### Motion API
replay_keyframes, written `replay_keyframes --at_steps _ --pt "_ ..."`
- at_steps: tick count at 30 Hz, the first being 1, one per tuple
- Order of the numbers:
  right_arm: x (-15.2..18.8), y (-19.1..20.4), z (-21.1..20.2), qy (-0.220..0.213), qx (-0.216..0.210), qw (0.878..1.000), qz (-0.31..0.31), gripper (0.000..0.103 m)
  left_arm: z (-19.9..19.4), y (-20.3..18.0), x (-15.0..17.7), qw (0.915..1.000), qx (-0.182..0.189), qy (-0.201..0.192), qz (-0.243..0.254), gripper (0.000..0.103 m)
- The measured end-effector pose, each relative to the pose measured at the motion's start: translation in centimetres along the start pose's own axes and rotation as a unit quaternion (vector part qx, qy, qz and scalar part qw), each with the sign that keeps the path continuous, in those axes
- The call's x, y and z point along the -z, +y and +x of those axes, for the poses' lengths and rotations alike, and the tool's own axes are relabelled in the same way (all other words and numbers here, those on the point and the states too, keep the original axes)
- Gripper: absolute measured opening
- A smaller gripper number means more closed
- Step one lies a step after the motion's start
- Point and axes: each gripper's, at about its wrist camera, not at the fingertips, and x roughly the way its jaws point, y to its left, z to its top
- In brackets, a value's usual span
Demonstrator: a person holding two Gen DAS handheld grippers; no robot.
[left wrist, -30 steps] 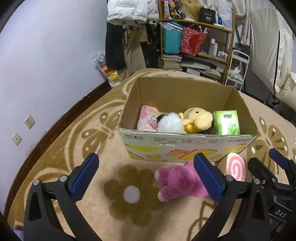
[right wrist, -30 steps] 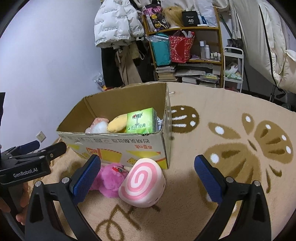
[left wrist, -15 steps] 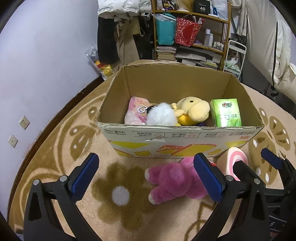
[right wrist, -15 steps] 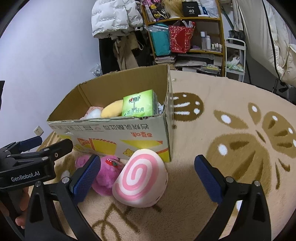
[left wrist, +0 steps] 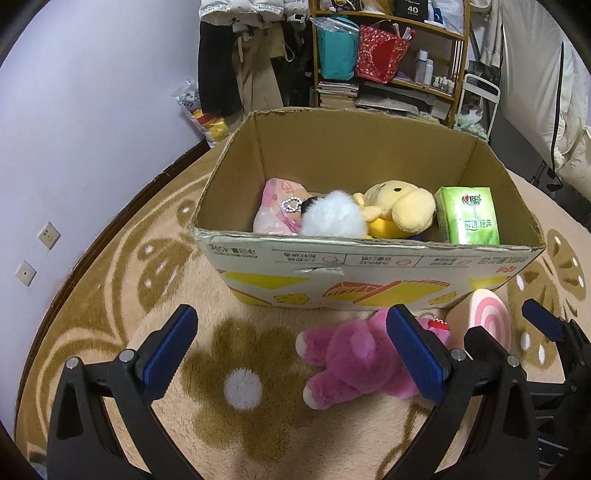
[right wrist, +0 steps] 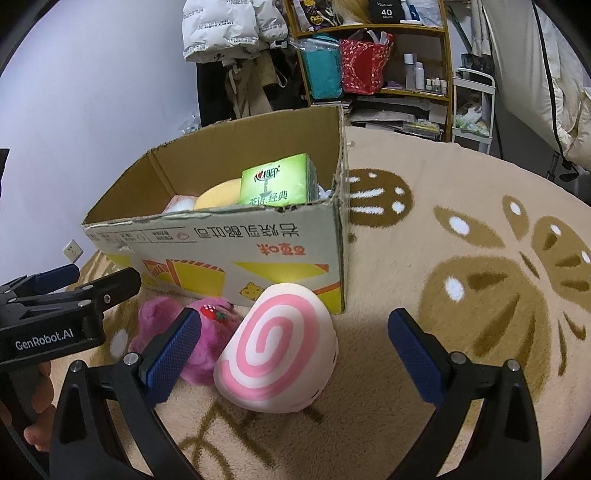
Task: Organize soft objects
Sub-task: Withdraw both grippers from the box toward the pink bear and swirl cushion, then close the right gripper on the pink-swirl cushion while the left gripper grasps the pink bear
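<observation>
An open cardboard box (left wrist: 369, 258) stands on the rug and holds a pink bag (left wrist: 275, 206), a white fluffy toy (left wrist: 332, 218), a yellow plush (left wrist: 399, 208) and a green tissue pack (left wrist: 469, 218). A pink plush bear (left wrist: 354, 362) lies on the rug in front of the box. A pink-and-white swirl cushion (right wrist: 280, 347) lies beside it. My left gripper (left wrist: 295, 347) is open above the rug, its right finger over the bear. My right gripper (right wrist: 291, 354) is open with the swirl cushion between its fingers, not touching. The box also shows in the right wrist view (right wrist: 236, 251).
The beige rug with brown flower patterns (right wrist: 480, 266) covers the floor. A purple wall (left wrist: 92, 110) with sockets is at the left. Shelves with bags and books (left wrist: 384, 66) and hanging coats (right wrist: 229, 33) stand behind the box.
Both grippers have moved forward and lower toward the box and the toys. The bear and the swirl cushion now sit nearer the fingers. Nothing was grasped.
</observation>
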Motion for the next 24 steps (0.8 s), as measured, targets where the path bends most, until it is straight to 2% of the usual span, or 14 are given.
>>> replay_keyframes --at_steps 15,24 --pt "0.9 -0.4 2.4 0.034 0.009 0.999 0.0 0.103 1.8 0.6 0.0 0.9996 0.004 0.025 -0.016 0.101" --pt "1.0 -1.0 2.8 0.044 -0.011 0.999 0.018 0.101 2.6 0.7 0.2 0.9991 0.012 0.035 -0.02 0.101"
